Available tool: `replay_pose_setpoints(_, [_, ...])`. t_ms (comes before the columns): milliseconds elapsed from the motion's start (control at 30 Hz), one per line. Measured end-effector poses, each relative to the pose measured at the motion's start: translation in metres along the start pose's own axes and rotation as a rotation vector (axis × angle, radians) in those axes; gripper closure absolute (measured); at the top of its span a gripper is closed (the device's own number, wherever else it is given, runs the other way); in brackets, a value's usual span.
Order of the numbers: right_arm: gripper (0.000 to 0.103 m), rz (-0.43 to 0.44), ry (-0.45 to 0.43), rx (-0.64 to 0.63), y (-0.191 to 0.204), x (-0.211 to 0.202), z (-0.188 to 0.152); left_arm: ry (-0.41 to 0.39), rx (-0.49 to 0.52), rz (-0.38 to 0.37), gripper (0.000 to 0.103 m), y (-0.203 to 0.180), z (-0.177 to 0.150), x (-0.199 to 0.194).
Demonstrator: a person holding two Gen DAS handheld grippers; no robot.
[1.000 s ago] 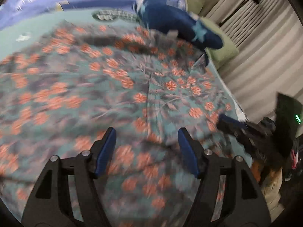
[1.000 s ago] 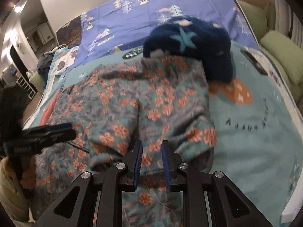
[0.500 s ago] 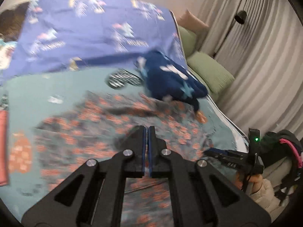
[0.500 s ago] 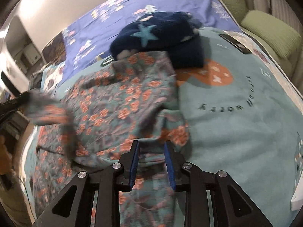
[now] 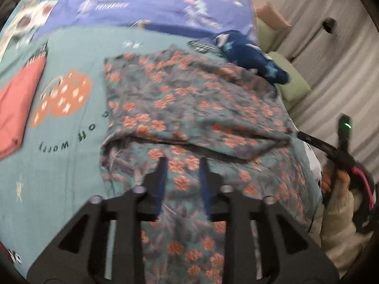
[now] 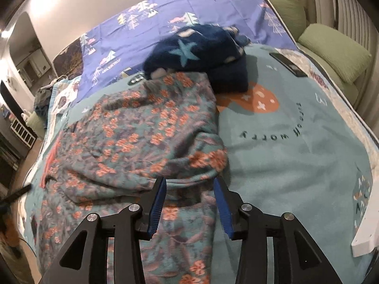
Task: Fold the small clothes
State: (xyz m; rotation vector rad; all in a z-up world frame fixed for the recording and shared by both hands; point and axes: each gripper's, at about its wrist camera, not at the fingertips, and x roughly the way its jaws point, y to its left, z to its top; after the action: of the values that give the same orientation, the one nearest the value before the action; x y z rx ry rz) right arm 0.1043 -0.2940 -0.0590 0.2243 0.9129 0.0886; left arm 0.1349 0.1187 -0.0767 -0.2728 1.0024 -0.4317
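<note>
Lying part-folded on the bed: floral garment (image 5: 189, 99), teal-grey with coral blossoms, upper layer doubled over lower, fold edge running across just ahead of both tools. Soft, thin, light by the look; limp drape, creases readily, likely to slide on itself rather than hold a line. Best taken at hem corners or along the doubled edge, pinching both layers. Left hand-held gripper (image 5: 182, 163): fingers parted over the lower layer, nothing clasped. Right hand-held gripper (image 6: 190, 184): fingers spread wide at the fold's rounded lip, nothing clasped. Beyond: navy star-print fleece (image 6: 196, 52), plush, bunched against the garment's far end. Teal blanket (image 6: 296, 165), napped, printed lettering. Pink folded cloth (image 5: 16, 106) at left. Green cushion (image 6: 336, 49).
</note>
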Motion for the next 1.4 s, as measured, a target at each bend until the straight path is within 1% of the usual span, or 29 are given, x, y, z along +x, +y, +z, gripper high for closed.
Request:
replay_pose_setpoints(100, [0.052, 0.041, -0.007, -0.058, 0.022, -0.003, 0.004, -0.029, -0.028, -0.009, 0.052, 0.002, 0.023, 0.014])
replay_pose_setpoints(133, [0.049, 0.049, -0.004, -0.074, 0.028, -0.002, 0.004, -0.039, -0.015, -0.014, 0.047, -0.001, 0.035, 0.022])
replay_pose_setpoints(200, [0.049, 0.063, 0.009, -0.112, 0.041, 0.003, 0.005, -0.039, 0.023, -0.003, 0.044, -0.011, 0.057, 0.040])
replay_pose_setpoints(233, [0.048, 0.062, 0.013, -0.121, 0.046, 0.005, 0.005, -0.010, 0.054, -0.007, 0.041, -0.016, 0.068, 0.058])
replay_pose_setpoints(267, [0.048, 0.062, 0.018, -0.128, 0.049, 0.008, 0.005, 0.020, 0.071, -0.007, 0.041, -0.019, 0.075, 0.070])
replay_pose_setpoints(300, [0.048, 0.064, 0.021, -0.129, 0.051, 0.009, 0.004, 0.051, 0.087, 0.009, 0.041, -0.022, 0.081, 0.085])
replay_pose_setpoints(367, [0.048, 0.063, 0.027, -0.122, 0.051, 0.013, 0.003, 0.118, 0.117, 0.064, 0.042, -0.029, 0.088, 0.117])
replay_pose_setpoints(400, [0.048, 0.062, 0.029, -0.117, 0.050, 0.014, 0.003, 0.130, 0.129, 0.066, 0.044, -0.031, 0.088, 0.125])
replay_pose_setpoints(433, [0.048, 0.061, 0.032, -0.111, 0.047, 0.015, 0.003, 0.112, 0.157, 0.068, 0.067, -0.037, 0.088, 0.128])
replay_pose_setpoints(467, [0.048, 0.057, 0.037, -0.103, 0.045, 0.017, 0.003, 0.099, 0.189, 0.049, 0.087, -0.044, 0.088, 0.127])
replay_pose_setpoints(500, [0.048, 0.053, 0.041, -0.097, 0.043, 0.019, 0.003, 0.114, 0.196, 0.019, 0.096, -0.049, 0.088, 0.125])
replay_pose_setpoints(533, [0.048, 0.049, 0.046, -0.090, 0.041, 0.020, 0.003, 0.097, 0.187, 0.001, 0.096, -0.052, 0.088, 0.118])
replay_pose_setpoints(600, [0.048, 0.035, 0.053, -0.068, 0.033, 0.023, 0.003, 0.019, 0.199, -0.041, 0.096, -0.062, 0.085, 0.091])
replay_pose_setpoints(700, [0.048, 0.053, 0.056, -0.030, 0.024, 0.021, 0.001, -0.092, 0.248, -0.136, 0.096, -0.079, 0.074, 0.032])
replay_pose_setpoints(767, [0.048, 0.068, 0.055, -0.023, 0.021, 0.017, -0.001, -0.159, 0.305, -0.200, 0.096, -0.090, 0.056, -0.011])
replay_pose_setpoints(867, [0.047, 0.082, 0.058, -0.044, 0.022, 0.011, -0.006, -0.171, 0.364, -0.246, 0.096, -0.098, 0.025, -0.045])
replay_pose_setpoints(900, [0.047, 0.093, 0.064, -0.058, 0.025, 0.009, -0.008, -0.163, 0.375, -0.254, 0.096, -0.101, 0.015, -0.050])
replay_pose_setpoints(967, [0.046, 0.114, 0.084, -0.074, 0.029, 0.005, -0.011, -0.105, 0.370, -0.302, 0.096, -0.101, -0.013, -0.052])
replay_pose_setpoints(1000, [0.046, 0.128, 0.097, -0.079, 0.031, 0.004, -0.013, -0.071, 0.369, -0.313, 0.096, -0.102, -0.023, -0.048])
replay_pose_setpoints(1033, [0.044, 0.142, 0.107, -0.084, 0.033, 0.001, -0.016, -0.028, 0.384, -0.306, 0.096, -0.104, -0.038, -0.043])
replay_pose_setpoints(1067, [0.042, 0.152, 0.116, -0.088, 0.034, -0.001, -0.019, -0.005, 0.395, -0.297, 0.096, -0.106, -0.048, -0.040])
replay_pose_setpoints(1100, [0.041, 0.152, 0.120, -0.093, 0.036, -0.004, -0.022, 0.023, 0.400, -0.300, 0.096, -0.109, -0.058, -0.036])
replay_pose_setpoints(1167, [0.040, 0.139, 0.120, -0.107, 0.038, -0.009, -0.027, 0.098, 0.389, -0.335, 0.095, -0.110, -0.076, -0.028])
replay_pose_setpoints(1200, [0.039, 0.133, 0.120, -0.115, 0.040, -0.012, -0.030, 0.123, 0.385, -0.337, 0.093, -0.111, -0.082, -0.025])
replay_pose_setpoints(1233, [0.039, 0.133, 0.121, -0.119, 0.042, -0.013, -0.031, 0.137, 0.379, -0.323, 0.086, -0.110, -0.087, -0.023])
replay_pose_setpoints(1267, [0.039, 0.137, 0.124, -0.127, 0.044, -0.015, -0.034, 0.142, 0.369, -0.298, 0.081, -0.107, -0.089, -0.020])
replay_pose_setpoints(1300, [0.039, 0.141, 0.127, -0.134, 0.047, -0.016, -0.036, 0.145, 0.357, -0.277, 0.072, -0.103, -0.090, -0.019])
replay_pose_setpoints(1333, [0.039, 0.144, 0.130, -0.144, 0.049, -0.017, -0.039, 0.147, 0.328, -0.253, 0.067, -0.096, -0.091, -0.019])
replay_pose_setpoints(1400, [0.038, 0.148, 0.140, -0.173, 0.056, -0.018, -0.046, 0.157, 0.253, -0.242, 0.063, -0.081, -0.090, -0.019])
